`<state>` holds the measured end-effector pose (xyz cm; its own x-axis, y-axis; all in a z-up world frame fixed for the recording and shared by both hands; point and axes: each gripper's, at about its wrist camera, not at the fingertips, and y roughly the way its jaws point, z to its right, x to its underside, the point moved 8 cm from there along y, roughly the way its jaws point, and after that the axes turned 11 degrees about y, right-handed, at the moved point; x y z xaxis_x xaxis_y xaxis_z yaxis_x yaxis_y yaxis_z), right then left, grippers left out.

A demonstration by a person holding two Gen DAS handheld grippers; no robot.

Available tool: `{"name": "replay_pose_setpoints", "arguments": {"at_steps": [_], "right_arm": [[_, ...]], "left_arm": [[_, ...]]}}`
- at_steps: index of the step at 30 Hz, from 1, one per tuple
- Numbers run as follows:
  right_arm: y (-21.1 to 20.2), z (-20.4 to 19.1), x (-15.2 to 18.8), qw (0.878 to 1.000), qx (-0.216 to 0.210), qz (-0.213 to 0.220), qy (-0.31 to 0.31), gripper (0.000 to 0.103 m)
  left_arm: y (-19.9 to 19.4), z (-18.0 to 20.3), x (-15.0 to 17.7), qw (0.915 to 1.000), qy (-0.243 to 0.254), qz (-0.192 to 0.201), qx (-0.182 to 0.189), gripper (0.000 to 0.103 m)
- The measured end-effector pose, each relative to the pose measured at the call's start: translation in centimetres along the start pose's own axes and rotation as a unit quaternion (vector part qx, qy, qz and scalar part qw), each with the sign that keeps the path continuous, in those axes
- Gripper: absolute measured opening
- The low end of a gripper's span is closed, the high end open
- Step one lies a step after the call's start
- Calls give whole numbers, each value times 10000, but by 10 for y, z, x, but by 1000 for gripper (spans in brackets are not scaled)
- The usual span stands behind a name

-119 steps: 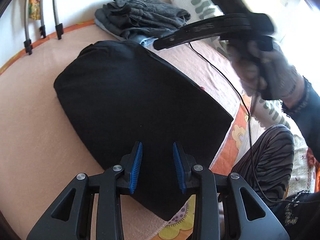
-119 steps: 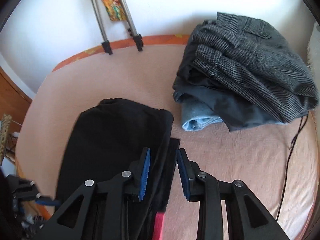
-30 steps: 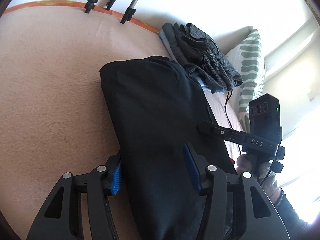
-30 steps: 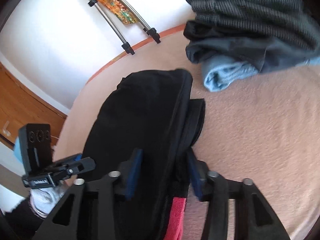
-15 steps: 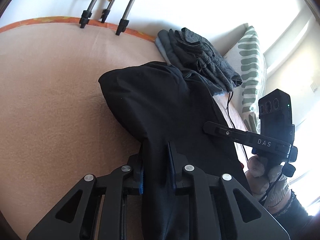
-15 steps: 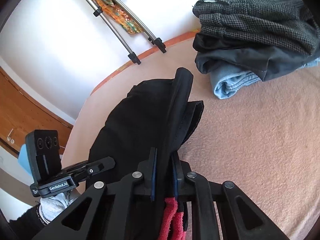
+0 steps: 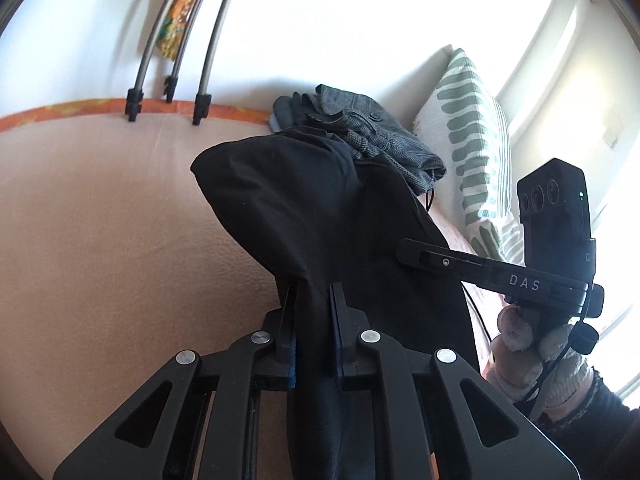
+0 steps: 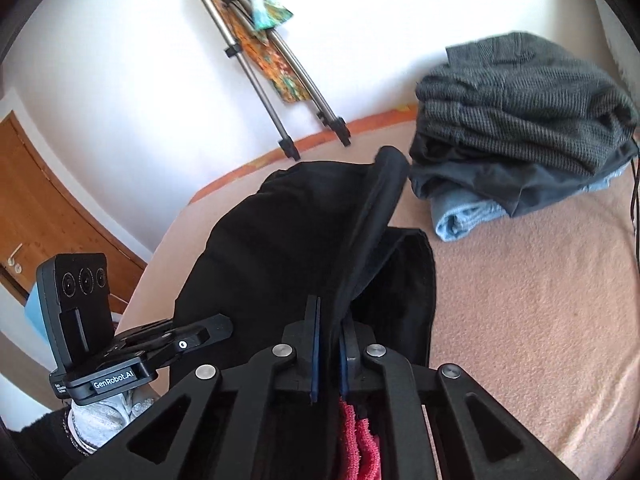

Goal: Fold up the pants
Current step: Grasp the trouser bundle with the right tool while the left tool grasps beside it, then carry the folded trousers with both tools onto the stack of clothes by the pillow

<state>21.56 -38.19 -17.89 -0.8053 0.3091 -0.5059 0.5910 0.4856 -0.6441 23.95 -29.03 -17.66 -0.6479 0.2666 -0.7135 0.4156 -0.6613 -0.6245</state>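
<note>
Left wrist view: the left tool (image 7: 312, 312) is clamped on the black pants (image 7: 304, 200), whose near end now hangs higher off the bed (image 7: 100, 240) than half a second ago. The right tool (image 8: 329, 344) likewise pinches the pants' (image 8: 280, 240) edge, lifted nearer the folded clothes pile (image 8: 520, 120).

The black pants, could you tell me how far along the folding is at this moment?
Done: a stack of folded clothes sits at the far end of the bed. In hand: the left gripper and right gripper are each shut on an edge of the black pants, raising it off the bed. Left: carry that edge over, lay it down, then stack.
</note>
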Motion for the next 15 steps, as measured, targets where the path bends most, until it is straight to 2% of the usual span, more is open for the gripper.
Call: {"name": "replay_pose_setpoints", "arguments": {"at_steps": [3, 4, 5, 6, 7, 8, 10, 11, 12, 15], "right_arm": [[8, 11, 3, 9996, -41, -189, 229, 6], [14, 18, 5, 9993, 158, -263, 220, 8], [18, 22, 6, 9989, 325, -279, 173, 14], [21, 27, 7, 9983, 487, -291, 103, 24], [25, 32, 8, 9974, 623, -367, 39, 29], [29, 36, 10, 9967, 653, -480, 20, 42], [34, 47, 9, 9955, 785, -515, 109, 51], [37, 52, 10, 9951, 793, -558, 176, 60], [40, 57, 10, 9949, 771, -603, 249, 64], [42, 59, 8, 9963, 520, -582, 353, 68]], "left_arm": [[11, -13, 11, 9995, -246, -183, -44, 11], [13, -17, 15, 9992, -321, -216, -56, 11], [15, -21, 18, 9989, -391, -249, -86, 11], [17, -26, 21, 9986, -444, -277, -123, 11], [18, -29, 22, 9983, -475, -294, -135, 11], [19, -30, 22, 9981, -514, -300, -135, 11], [20, -32, 23, 9980, -545, -311, -113, 11], [21, -32, 24, 9980, -540, -314, -115, 11], [22, -31, 23, 9980, -546, -315, -106, 11], [24, -34, 24, 9978, -579, -327, -81, 11]]}}
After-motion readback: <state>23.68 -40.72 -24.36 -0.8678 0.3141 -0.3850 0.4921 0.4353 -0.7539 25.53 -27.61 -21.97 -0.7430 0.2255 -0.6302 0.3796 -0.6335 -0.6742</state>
